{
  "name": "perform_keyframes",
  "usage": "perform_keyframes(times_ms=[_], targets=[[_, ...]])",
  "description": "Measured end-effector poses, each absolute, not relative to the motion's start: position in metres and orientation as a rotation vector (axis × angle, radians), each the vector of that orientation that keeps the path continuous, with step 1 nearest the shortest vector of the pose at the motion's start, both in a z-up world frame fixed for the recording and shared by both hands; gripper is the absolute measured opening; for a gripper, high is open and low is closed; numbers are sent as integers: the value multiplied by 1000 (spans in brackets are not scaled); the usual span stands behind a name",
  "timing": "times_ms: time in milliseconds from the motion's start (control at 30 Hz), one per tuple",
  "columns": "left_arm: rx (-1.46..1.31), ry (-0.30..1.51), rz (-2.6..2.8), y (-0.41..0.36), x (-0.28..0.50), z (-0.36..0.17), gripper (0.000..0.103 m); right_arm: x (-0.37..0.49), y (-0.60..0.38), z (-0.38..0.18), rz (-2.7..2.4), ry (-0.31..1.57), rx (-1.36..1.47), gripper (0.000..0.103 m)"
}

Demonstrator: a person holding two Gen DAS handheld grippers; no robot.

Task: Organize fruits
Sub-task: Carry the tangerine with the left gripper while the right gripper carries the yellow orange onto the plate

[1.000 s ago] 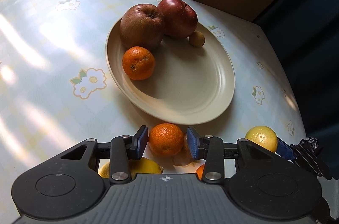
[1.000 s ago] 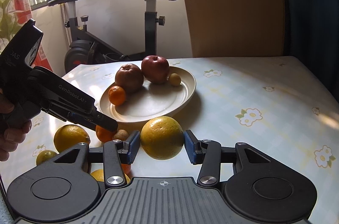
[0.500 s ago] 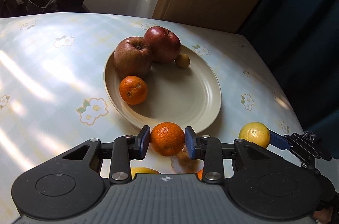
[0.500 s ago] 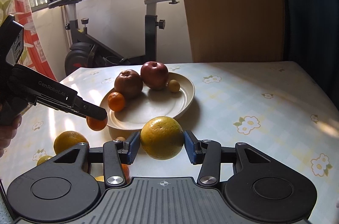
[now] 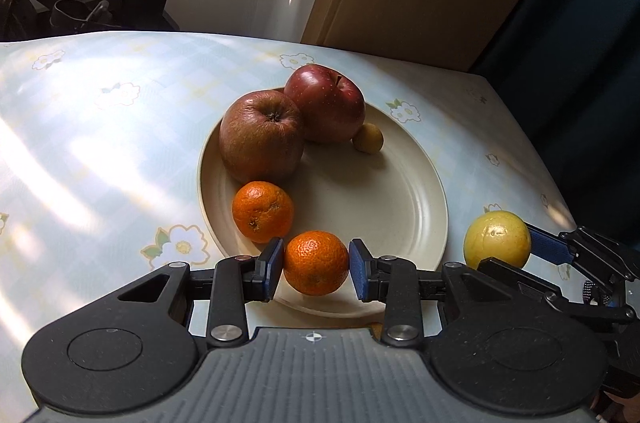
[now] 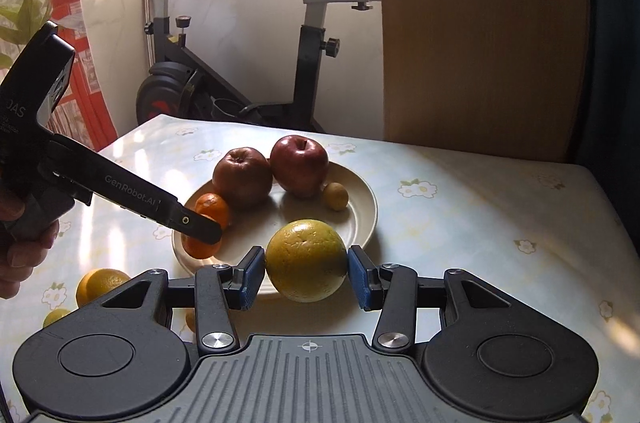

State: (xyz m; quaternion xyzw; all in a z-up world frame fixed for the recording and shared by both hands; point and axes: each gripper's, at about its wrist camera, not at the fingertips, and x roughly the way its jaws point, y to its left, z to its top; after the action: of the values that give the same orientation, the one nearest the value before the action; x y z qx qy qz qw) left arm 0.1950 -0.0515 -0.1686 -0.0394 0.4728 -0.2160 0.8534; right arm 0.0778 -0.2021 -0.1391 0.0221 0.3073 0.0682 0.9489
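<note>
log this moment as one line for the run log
left gripper: shut on mandarin, over plate rim | right gripper: shut on yellow citrus, near plate | on plate: two apples, mandarin, small yellow fruit

Two apples point(image 5: 292, 127), mandarin point(image 5: 263, 211) on plate point(image 5: 400, 215) — tablecloth point(image 5: 100, 143) beneath.

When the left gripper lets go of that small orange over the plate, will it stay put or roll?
The mandarin is round, so it may roll. The plate dishes inward, which probably contains it. The left gripper holds it near the rim.
</note>
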Motion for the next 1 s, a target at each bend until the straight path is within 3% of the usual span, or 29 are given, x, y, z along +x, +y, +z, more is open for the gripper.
perform_keyframes(times_ms=[500,1000], targets=[[-102,994,-438,-36,207,-177,38,177,-186,-171,270,683,33,42],[-137,1001,-433,-28,210,-179,38,202,-178,-172,325,706,21,42]])
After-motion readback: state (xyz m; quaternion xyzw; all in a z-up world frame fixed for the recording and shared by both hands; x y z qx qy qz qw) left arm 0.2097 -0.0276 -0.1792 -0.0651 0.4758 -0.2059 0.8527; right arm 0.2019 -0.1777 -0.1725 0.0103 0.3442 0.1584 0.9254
